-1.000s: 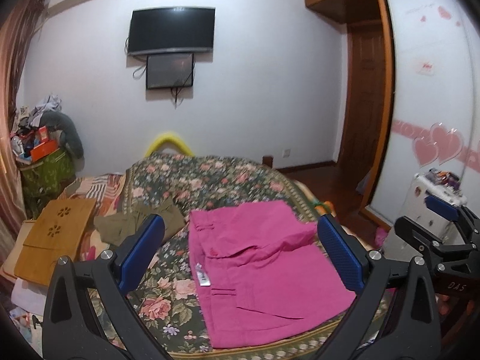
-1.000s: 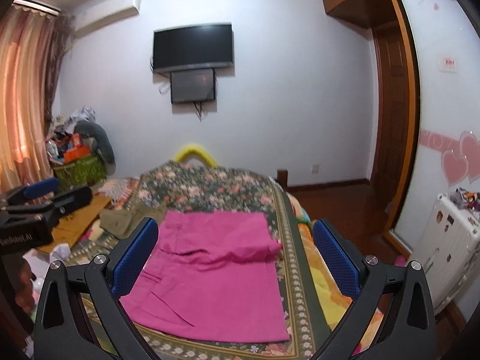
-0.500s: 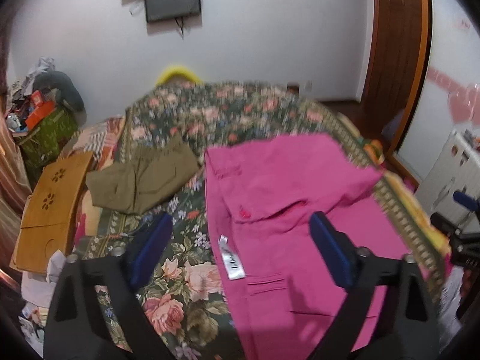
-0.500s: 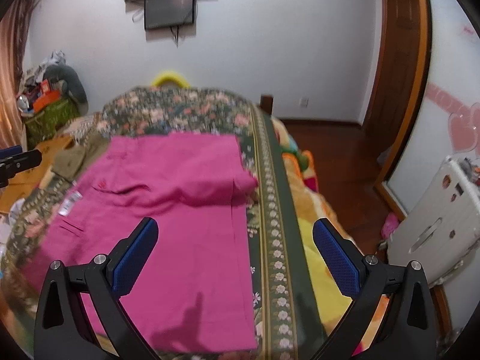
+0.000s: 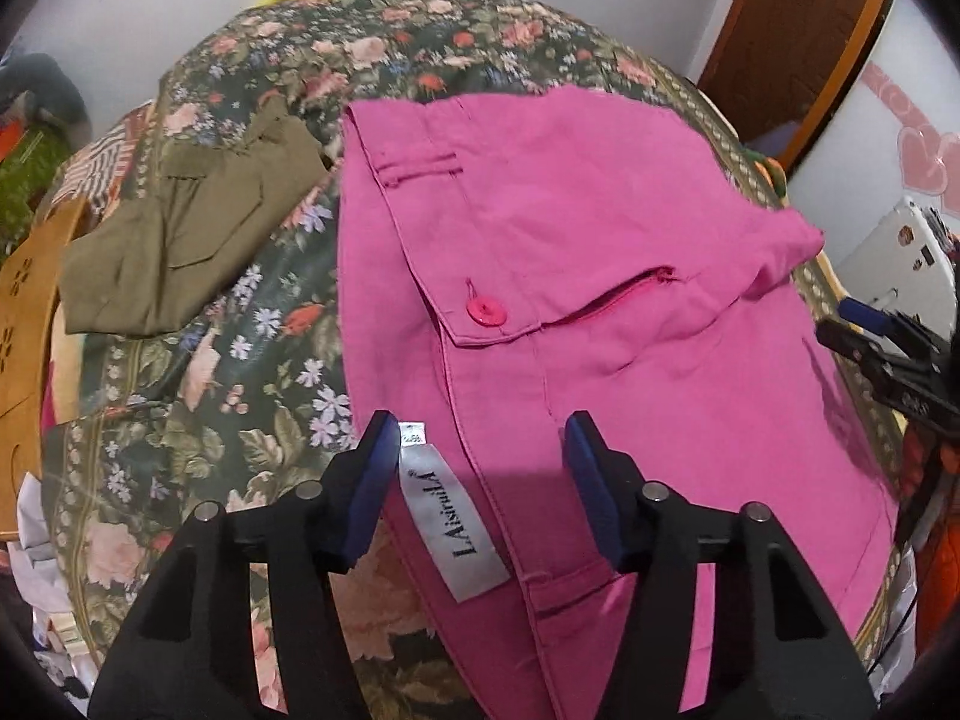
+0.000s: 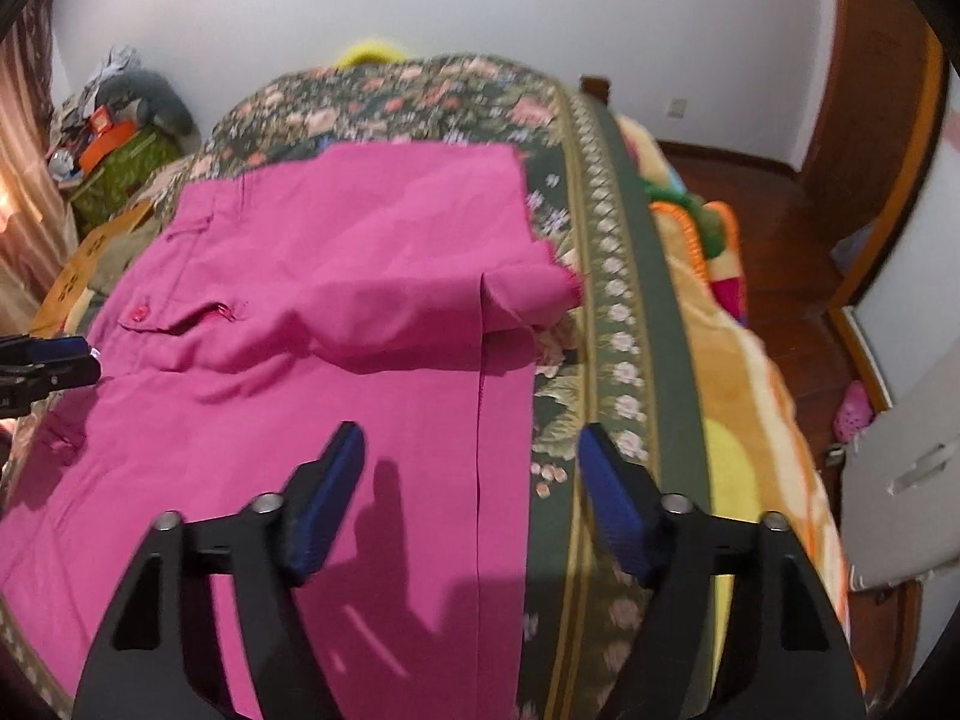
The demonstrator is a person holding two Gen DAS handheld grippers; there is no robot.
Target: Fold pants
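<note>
While the floral bedspread (image 5: 198,396) filled the lower left of the left wrist view, a white wall (image 6: 540,18) and wooden door (image 6: 864,120) closed the room at the top right of the right wrist view. One pair of pink pants (image 5: 600,276) lay folded across the bed at centre, one olive garment (image 5: 180,240) just beside it at left. Two grippers hovered: the left gripper (image 5: 483,462), fingers parted wide, straddled the white label (image 5: 456,522), holding nothing; the right gripper (image 6: 471,462) gaped equally empty over the pants' right edge.
</note>
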